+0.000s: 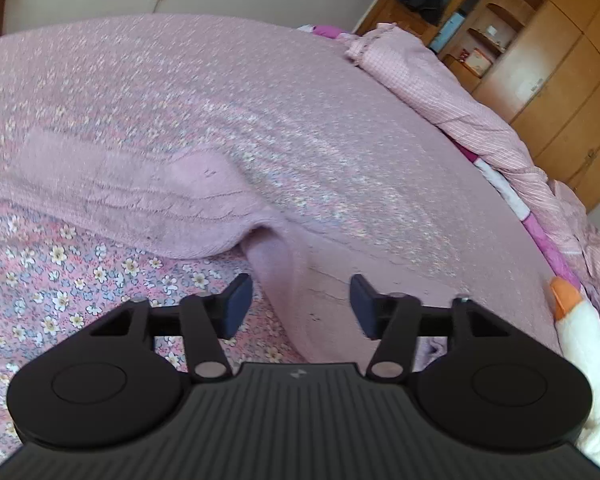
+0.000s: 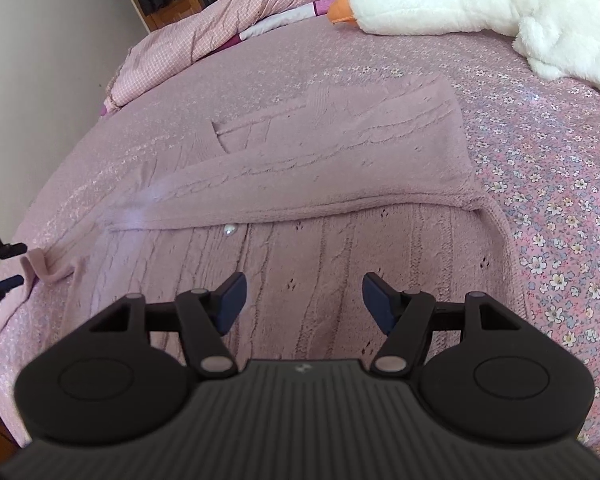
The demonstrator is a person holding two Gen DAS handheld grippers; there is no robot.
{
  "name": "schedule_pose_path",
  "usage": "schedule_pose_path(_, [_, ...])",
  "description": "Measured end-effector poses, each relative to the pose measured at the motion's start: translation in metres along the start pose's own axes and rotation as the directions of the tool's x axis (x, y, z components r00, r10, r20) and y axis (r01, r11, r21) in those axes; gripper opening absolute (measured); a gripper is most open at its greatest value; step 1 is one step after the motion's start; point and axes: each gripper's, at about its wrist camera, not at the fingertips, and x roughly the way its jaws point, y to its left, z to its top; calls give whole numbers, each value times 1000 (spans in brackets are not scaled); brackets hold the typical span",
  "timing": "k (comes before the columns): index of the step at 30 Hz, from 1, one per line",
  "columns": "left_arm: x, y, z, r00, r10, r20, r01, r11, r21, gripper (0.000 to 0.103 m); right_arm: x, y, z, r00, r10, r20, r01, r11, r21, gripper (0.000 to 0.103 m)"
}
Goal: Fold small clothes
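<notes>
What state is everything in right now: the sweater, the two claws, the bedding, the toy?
Sweater: spread flat, one sleeve folded across the body.
Left gripper: open, holding nothing.
Right gripper: open, over the sweater.
Quilt: bunched at the bed's edge.
Toy goose: lying on the bed.

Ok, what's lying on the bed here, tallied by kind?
Knitted pink cardigan: 1
White plush goose: 1
Bunched pink checked quilt: 1
Total: 3, all on the floral bedspread. Both grippers, left and right, are open and hold nothing.
</notes>
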Motion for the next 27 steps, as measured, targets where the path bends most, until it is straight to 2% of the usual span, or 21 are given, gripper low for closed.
schedule_pose_path(3, [19,7,2,999,-54,-2,54,998,-32,72,1,1,-2,1000,-12,3,12,1000,-4,66])
schedule_pose_path(4, [25,9,2,999,-53,-4,53,997,-49,72,2,1,-2,1000,-15,0,15,1000,-1,66])
schedule_pose_path(8, [44,21,7,999,-3,42,10,988,-156,72,1,2,-2,1000,-27,-6,27,1000,-2,66])
schedule_pose_path(12, [54,44,17,994,28,102,3,956,-294,72,2,3,0,999,-40,-12,39,999,-20,66])
schedule_pose_path(15, [62,55,28,992,60,106,-25,952,-304,70,3,4,0,999,-44,-14,44,999,-24,66])
schedule_pose_path(16, [64,57,31,993,60,105,-27,955,-295,66,3,5,0,999,-44,-13,43,999,-22,66])
schedule_pose_path(18, [67,58,42,996,36,81,-14,967,-253,23,4,6,-1,999,-39,-13,39,999,-15,66])
schedule_pose_path(21, [60,53,47,995,-52,90,67,983,-169,11,6,7,-3,999,-34,-15,34,999,-6,66])
schedule_pose_path(24, [39,39,53,983,-120,136,134,986,-99,10,8,6,-4,999,-32,-19,32,999,-1,66])
schedule_pose_path(27, [18,17,59,962,-209,175,219,975,-40,10,6,4,-3,999,-32,-8,32,999,9,66])
